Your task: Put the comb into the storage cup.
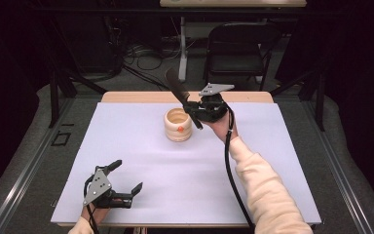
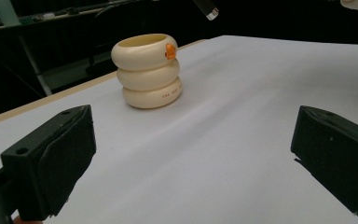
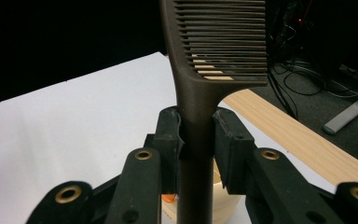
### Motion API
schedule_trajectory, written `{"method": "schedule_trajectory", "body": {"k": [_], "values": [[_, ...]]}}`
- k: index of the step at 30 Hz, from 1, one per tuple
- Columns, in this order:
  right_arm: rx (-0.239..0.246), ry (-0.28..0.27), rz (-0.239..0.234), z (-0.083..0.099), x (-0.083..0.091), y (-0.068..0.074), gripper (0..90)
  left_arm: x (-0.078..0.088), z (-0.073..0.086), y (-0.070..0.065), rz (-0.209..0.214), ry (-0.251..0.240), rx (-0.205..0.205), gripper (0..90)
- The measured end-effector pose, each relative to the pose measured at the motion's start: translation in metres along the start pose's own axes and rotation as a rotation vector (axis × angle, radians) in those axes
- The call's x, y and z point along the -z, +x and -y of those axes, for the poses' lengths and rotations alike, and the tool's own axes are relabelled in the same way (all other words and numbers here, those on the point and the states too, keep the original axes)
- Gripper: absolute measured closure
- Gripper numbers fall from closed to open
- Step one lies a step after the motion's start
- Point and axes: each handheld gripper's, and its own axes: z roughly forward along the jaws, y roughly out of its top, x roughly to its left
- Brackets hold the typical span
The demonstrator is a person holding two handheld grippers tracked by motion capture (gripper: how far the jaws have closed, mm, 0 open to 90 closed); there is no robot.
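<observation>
Comb (image 3: 200, 93) was pinched in right gripper (image 1: 200, 108) over cream holder (image 1: 178, 125). Left gripper (image 1: 126, 181) fingers sat open (idle). Tilted comb could probably tip holder.

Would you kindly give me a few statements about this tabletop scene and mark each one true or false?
1. The right claw is shut on the comb. True.
2. The left claw holds the cream holder. False: it is open and apart from the holder.
3. The holder stands upright on the white table cover. True.
4. The comb already lies flat on the table. False: it is held above the holder.
5. The holder bears a small orange mark. True.
</observation>
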Motion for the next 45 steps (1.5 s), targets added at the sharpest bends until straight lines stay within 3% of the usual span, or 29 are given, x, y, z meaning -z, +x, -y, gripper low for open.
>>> {"method": "schedule_trajectory", "body": {"k": [45], "values": [[0.023,-0.048,0.017,-0.018,-0.023,-0.004,72.4,0.0,0.0,0.0,-0.002,-0.001,0.003,0.0]]}}
